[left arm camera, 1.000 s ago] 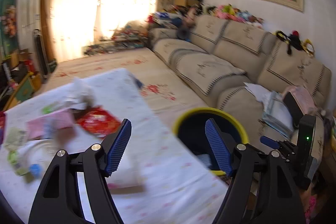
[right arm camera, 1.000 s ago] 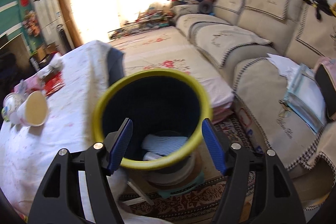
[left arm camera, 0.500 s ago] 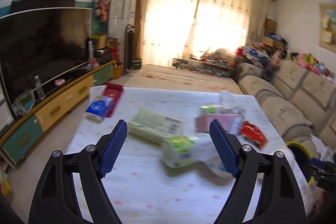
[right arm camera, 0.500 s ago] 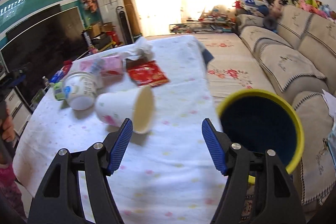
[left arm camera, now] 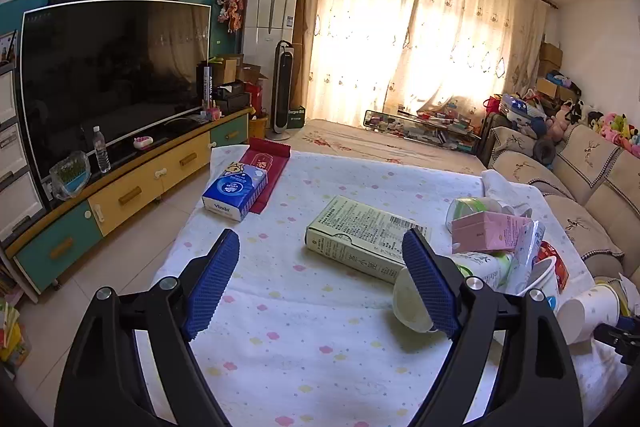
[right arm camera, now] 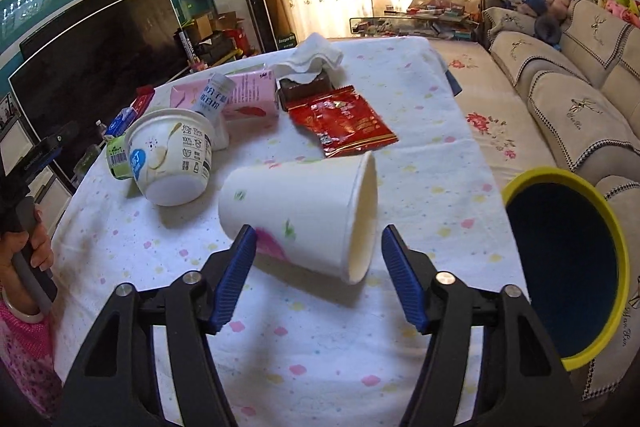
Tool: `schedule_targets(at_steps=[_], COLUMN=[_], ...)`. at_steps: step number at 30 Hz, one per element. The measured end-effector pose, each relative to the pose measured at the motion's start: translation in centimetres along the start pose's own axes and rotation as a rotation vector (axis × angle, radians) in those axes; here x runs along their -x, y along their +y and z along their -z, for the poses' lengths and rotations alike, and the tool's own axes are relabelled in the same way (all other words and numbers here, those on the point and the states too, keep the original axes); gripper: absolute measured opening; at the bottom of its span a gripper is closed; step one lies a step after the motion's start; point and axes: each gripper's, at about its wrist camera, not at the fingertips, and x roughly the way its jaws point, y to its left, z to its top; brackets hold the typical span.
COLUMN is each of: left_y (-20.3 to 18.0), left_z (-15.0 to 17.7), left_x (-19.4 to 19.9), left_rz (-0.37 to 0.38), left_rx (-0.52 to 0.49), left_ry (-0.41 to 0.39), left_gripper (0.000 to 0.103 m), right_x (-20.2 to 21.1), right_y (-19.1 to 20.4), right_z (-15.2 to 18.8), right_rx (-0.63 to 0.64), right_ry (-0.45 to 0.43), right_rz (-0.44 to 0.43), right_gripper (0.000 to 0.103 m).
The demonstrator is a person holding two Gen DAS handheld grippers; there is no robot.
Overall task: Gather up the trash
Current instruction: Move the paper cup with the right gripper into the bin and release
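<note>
— Where the table (right arm camera: 420, 307) wears its white spotty cloth, what is the biggest thing beside it?
— A bin (right arm camera: 564, 263) with a yellow rim, just off the table's right edge.
— And on the cloth?
— A green box (left arm camera: 364, 239) lies flat. A white paper cup (right arm camera: 304, 215) lies on its side. A round white tub (right arm camera: 172, 163) is tipped over near a red wrapper (right arm camera: 344, 125).
— What about the right gripper (right arm camera: 318, 275)?
— Its jaws are closing. The paper cup is between them, but they do not press it.
— The left gripper (left arm camera: 320, 287)?
— Its jaws are opening, wide apart, holding nothing.
</note>
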Motion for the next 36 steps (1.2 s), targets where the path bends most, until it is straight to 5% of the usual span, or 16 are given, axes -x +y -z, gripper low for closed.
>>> schedule_targets(at_steps=[4, 10, 20, 28, 36], left_y=[-0.6, -1.1, -0.3, -0.2, -0.4], left_z=[0.0, 0.0, 0.0, 0.0, 0.1], left_x=[0.2, 0.5, 0.5, 0.5, 0.4], left_rz=[-0.015, -0.014, -0.019, -0.025, -0.034], left_rx=[-0.021, -0.030, 0.006, 0.008, -0.004], left_ry=[-0.008, -0.004, -0.001, -0.002, 0.005], left_gripper=[0.083, 0.083, 0.083, 0.083, 0.083], right_x=[0.0, 1.3, 5.7, 8.0, 4.2], right_y=[0.8, 2.4, 2.3, -5.5, -14.4], right_z=[0.1, 0.4, 0.3, -0.5, 0.0], right_rx=[0.032, 0.066, 0.071, -0.038, -0.170], right_ry=[-0.003, -0.043, -0.156, -0.213, -0.086], right_rz=[-0.004, -0.046, -0.017, 0.244, 0.425], right_gripper=[0.041, 0.003, 0.003, 0.003, 0.003])
